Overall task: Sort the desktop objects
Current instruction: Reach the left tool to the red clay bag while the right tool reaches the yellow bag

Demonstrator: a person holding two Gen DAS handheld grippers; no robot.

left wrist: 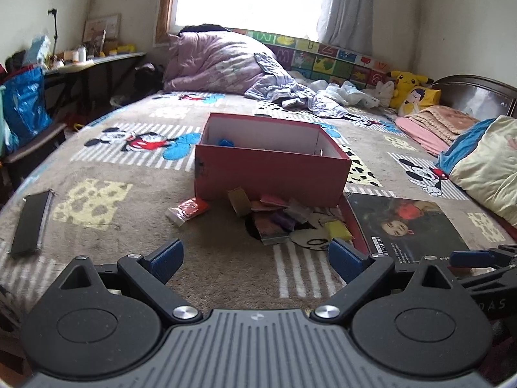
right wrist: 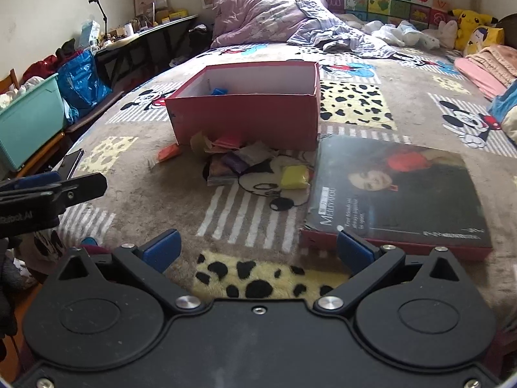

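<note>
Bedroom clutter surrounds a bed spread with a cartoon-mouse blanket. Ahead of both sets of jaws sits an open red shoebox, holding so far only a blue piece; sorting has barely begun, I judge. Small packets are heaped at its near wall, its lid beside. Left gripper and right gripper both gape wide, empty, touching nothing.

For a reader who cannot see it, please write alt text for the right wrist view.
An open red box sits on a cartoon-print blanket, with small coloured packets piled against its near side. The box lid lies at right. The open right gripper is empty.
</note>
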